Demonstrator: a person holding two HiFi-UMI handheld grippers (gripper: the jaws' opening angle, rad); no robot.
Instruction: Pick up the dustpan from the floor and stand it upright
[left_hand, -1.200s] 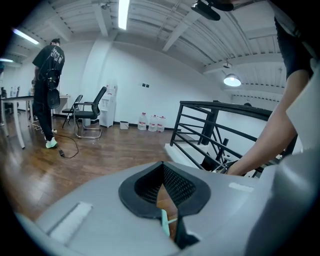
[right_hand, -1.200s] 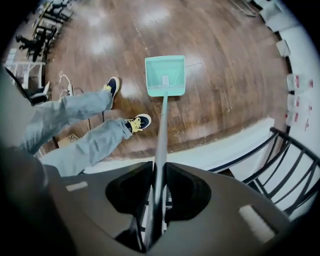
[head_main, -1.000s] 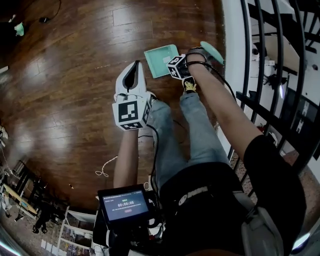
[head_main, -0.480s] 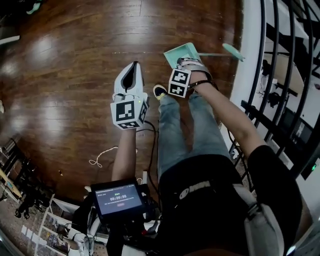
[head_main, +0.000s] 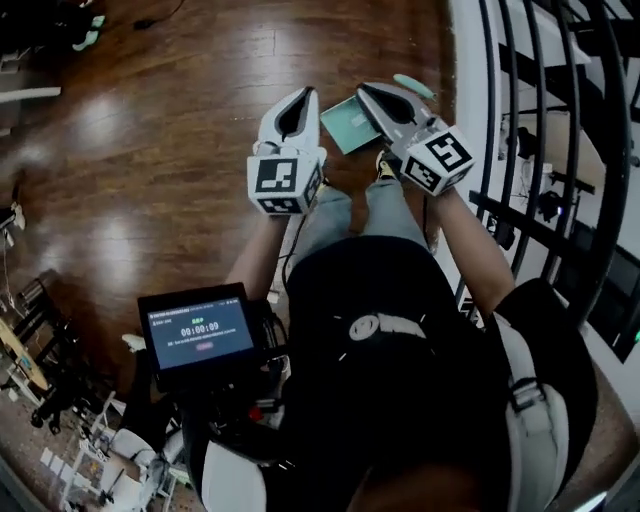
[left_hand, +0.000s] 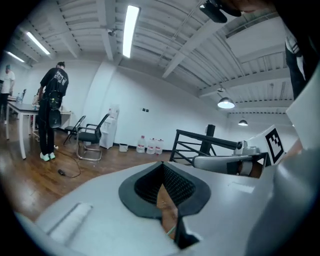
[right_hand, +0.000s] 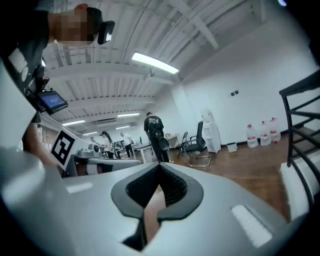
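The teal dustpan (head_main: 348, 124) is on the wooden floor far below, seen between my two grippers. Its handle's teal grip (head_main: 413, 85) shows beyond the right one, near the white ledge. Neither gripper touches it. My left gripper (head_main: 303, 96) is held high and about level, jaws together on nothing (left_hand: 162, 167). My right gripper (head_main: 363, 90) hangs beside it at the same height, jaws shut and empty (right_hand: 159, 169). Each gripper's body shows in the other's view. I cannot tell from above how steeply the dustpan stands.
A black stair railing (head_main: 520, 130) and a white ledge (head_main: 465, 60) run along the right. The person's legs and a shoe (head_main: 385, 166) are right below the grippers. A chest-mounted screen (head_main: 195, 330) sits lower left. An office chair (left_hand: 92, 137) and standing people are far off.
The right gripper came away from the dustpan's handle, rose and shut with nothing in it. The left gripper also rose toward the head camera. The dustpan stayed below on the floor.
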